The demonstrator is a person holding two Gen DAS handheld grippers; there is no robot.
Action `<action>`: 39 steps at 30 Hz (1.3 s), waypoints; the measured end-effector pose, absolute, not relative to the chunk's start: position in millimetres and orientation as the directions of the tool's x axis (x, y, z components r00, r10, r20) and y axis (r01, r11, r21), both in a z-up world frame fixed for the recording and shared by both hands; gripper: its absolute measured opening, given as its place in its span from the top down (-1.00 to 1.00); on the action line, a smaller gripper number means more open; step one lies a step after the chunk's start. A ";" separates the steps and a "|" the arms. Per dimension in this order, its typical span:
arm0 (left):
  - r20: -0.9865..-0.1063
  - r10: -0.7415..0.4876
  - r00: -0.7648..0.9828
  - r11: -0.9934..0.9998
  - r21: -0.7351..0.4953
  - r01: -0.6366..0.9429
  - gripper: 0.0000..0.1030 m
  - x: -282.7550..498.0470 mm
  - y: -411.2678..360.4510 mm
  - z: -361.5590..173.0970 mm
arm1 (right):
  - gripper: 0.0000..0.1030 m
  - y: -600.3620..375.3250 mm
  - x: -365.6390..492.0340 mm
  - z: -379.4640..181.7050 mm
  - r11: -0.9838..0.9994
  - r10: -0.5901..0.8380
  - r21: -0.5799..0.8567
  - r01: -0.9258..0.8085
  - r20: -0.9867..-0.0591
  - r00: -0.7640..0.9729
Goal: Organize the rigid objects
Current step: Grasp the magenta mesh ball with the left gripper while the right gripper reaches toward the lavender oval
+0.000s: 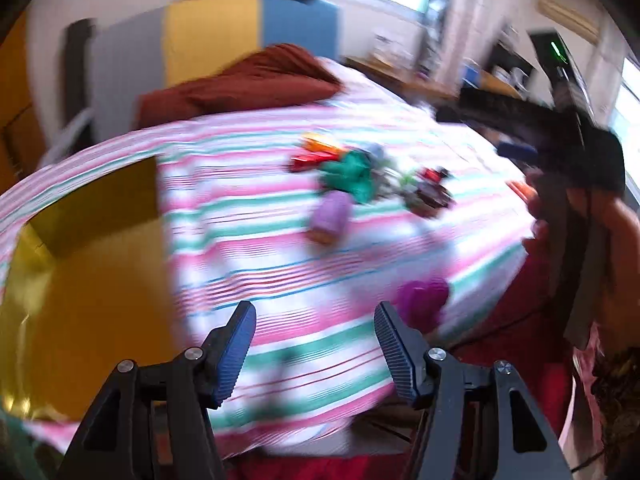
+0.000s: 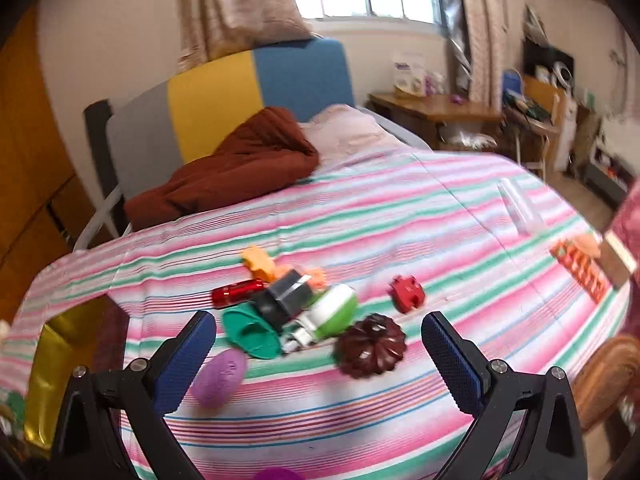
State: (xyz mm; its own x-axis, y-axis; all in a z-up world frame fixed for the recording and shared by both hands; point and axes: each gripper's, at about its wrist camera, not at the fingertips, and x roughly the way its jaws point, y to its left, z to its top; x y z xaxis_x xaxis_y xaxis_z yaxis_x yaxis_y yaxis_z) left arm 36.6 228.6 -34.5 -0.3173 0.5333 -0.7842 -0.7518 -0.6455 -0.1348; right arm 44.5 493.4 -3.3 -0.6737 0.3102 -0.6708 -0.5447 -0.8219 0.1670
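On a bed covered by a pink, green and white striped sheet (image 2: 400, 216), a loose heap of small hard objects lies near the middle, just ahead of the right gripper (image 2: 320, 354), whose blue-padded jaws stand wide apart with nothing between them. In the right wrist view the heap holds a red cylinder (image 2: 236, 292), a green scoop-shaped piece (image 2: 250, 334), a black and grey block (image 2: 286, 294), a green and white rounded toy (image 2: 334, 312) and orange plastic shapes (image 2: 260, 262), several touching or overlapping. A dark brown fluted mould (image 2: 370, 346) sits just beside the heap, a red block (image 2: 408, 292) a little apart from it, and a purple egg-shaped piece (image 2: 220, 376) lies close to the gripper's left jaw. The left gripper (image 1: 316, 340) is also spread wide and empty, over the sheet with a shiny gold box (image 1: 80, 280) at its left, likely the place for sorted items; that view is heavily motion-blurred. These things look like light, stiff plastic, unlikely to break, though smooth rounded ones may slip or roll. The fluted mould seems best pinched across its ridged rim, the egg across its narrow middle, and the block across flat opposite faces. Pulling from the tangled heap could drag neighbours along.
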 end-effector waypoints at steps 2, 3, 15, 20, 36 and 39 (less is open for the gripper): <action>-0.791 0.546 -0.275 -0.589 -0.130 -0.797 -0.21 40.0 254.6 -42.5 | -1.00 507.2 49.6 -7.9 -0.787 0.297 0.218 -0.577 -0.686 -0.664; -0.792 0.555 -0.252 -0.567 -0.139 -0.812 -0.21 41.9 263.2 -45.5 | -1.00 515.0 52.9 -10.8 -0.763 0.290 0.248 -0.597 -0.695 -0.658; -0.801 0.583 -0.134 -0.424 -0.160 -0.891 -0.21 66.6 320.0 -74.1 | -1.00 554.8 80.3 -36.5 -0.579 0.212 0.485 -0.655 -0.687 -0.696; -0.815 0.559 -0.149 -0.397 -0.106 -0.912 0.16 75.6 341.7 -85.9 | -1.00 553.9 67.6 -43.9 -0.596 0.176 0.463 -0.656 -0.721 -0.670; -0.757 0.620 -0.209 -0.592 -0.276 -0.757 0.21 24.5 272.4 -90.7 | -1.00 551.4 48.7 -57.9 -0.634 0.129 0.371 -0.678 -0.814 -0.567; -0.741 0.632 -0.226 -0.618 -0.306 -0.724 0.21 20.7 250.6 -87.7 | -1.00 544.1 39.8 -57.7 -0.670 0.138 0.311 -0.674 -0.839 -0.526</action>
